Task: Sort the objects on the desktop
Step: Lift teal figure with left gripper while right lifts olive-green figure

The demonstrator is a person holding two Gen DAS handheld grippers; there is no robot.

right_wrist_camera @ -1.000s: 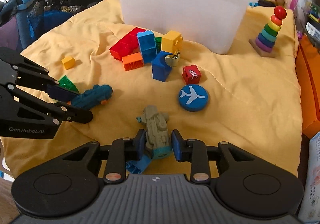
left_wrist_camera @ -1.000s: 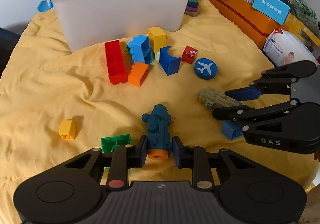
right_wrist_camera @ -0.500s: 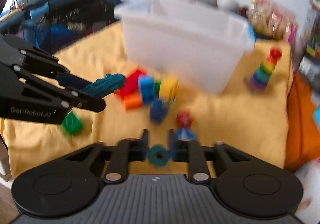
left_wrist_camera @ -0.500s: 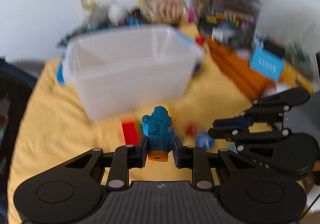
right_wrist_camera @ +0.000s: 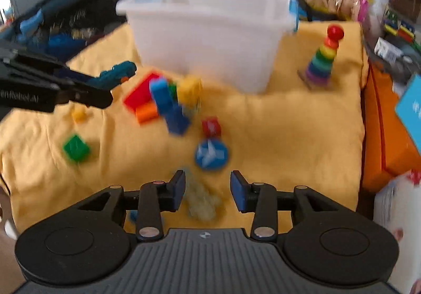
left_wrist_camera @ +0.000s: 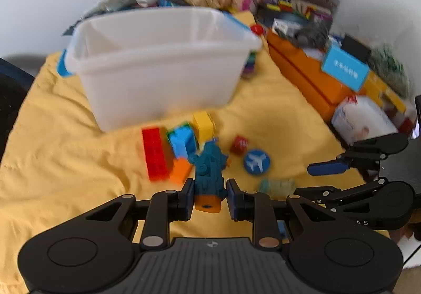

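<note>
- The bin (left_wrist_camera: 158, 75) stands at the back of the cloth (left_wrist_camera: 65, 152).
- A heap of blocks (left_wrist_camera: 179, 146) lies on the cloth just in front of the bin.
- The plane disc (right_wrist_camera: 210, 154) lies nearer than the heap, to its right, with a small cube (right_wrist_camera: 210, 127) just behind it.
- The ring stacker (right_wrist_camera: 322, 60) stands right of the bin.
- A lone block (right_wrist_camera: 75, 148) lies well left of the disc.

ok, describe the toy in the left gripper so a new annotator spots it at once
Start at the big white bin on the yellow cloth, then come down past the brick pile to the left gripper. Clamped between its pads is the teal toy vehicle: a moulded figure with an orange rear end, not a plain brick.
</note>
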